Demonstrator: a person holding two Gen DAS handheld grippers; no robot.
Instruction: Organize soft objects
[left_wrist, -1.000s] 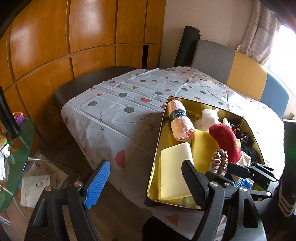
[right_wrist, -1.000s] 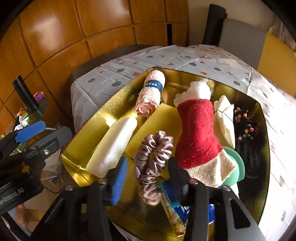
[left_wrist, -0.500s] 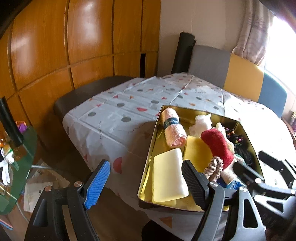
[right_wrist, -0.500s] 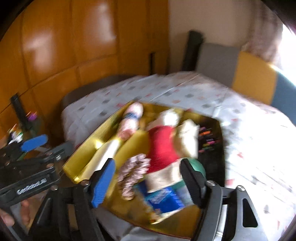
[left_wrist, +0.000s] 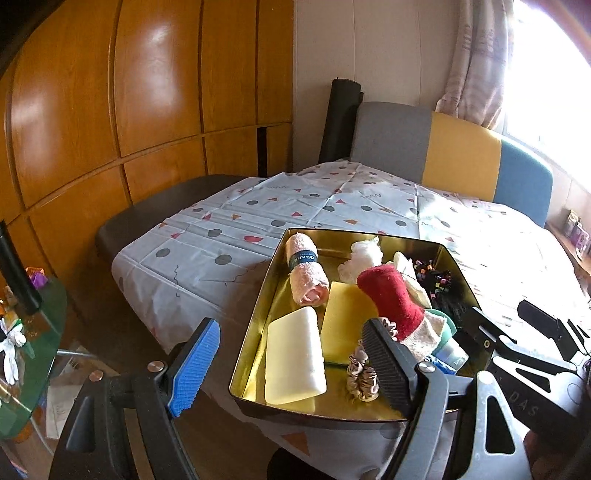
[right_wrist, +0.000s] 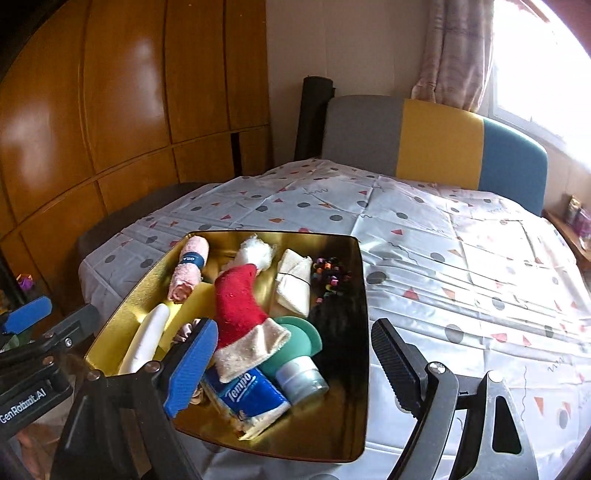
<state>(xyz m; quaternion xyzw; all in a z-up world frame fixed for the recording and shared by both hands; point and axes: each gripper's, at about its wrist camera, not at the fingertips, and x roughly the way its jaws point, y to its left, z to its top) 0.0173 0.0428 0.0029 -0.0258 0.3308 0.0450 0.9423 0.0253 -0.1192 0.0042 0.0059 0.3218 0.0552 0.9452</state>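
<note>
- The tabletop (right_wrist: 461, 258) is covered by a patterned cloth, and the gold tray (right_wrist: 360, 332) is seated at its near edge, with a corner close to the drop. A push on the rim could slide the tray off, since the cloth looks smooth.
- The soft objects are all held inside the tray: the white foam block (left_wrist: 293, 360), the yellow sponge (left_wrist: 345, 317), the red sock (right_wrist: 238, 306), the pink rolled towel (left_wrist: 306, 271), the tissue pack (right_wrist: 251, 393) and the scrunchie (left_wrist: 364, 371).
- The red sock is laid across the tissue pack and a green-capped bottle (right_wrist: 299, 363); if it is lifted carelessly, its neighbours may be dragged with it.
- The right tongs (right_wrist: 291, 367) are seen opening wide above the tray's near end, with nothing pressed between the pads.
- The left tongs (left_wrist: 291, 367) are released and empty, held over the tray's near left corner.
- The scrunchie is partly hidden behind the black pad in the left wrist view, so a grasp there could be misjudged and the tray floor struck instead.
</note>
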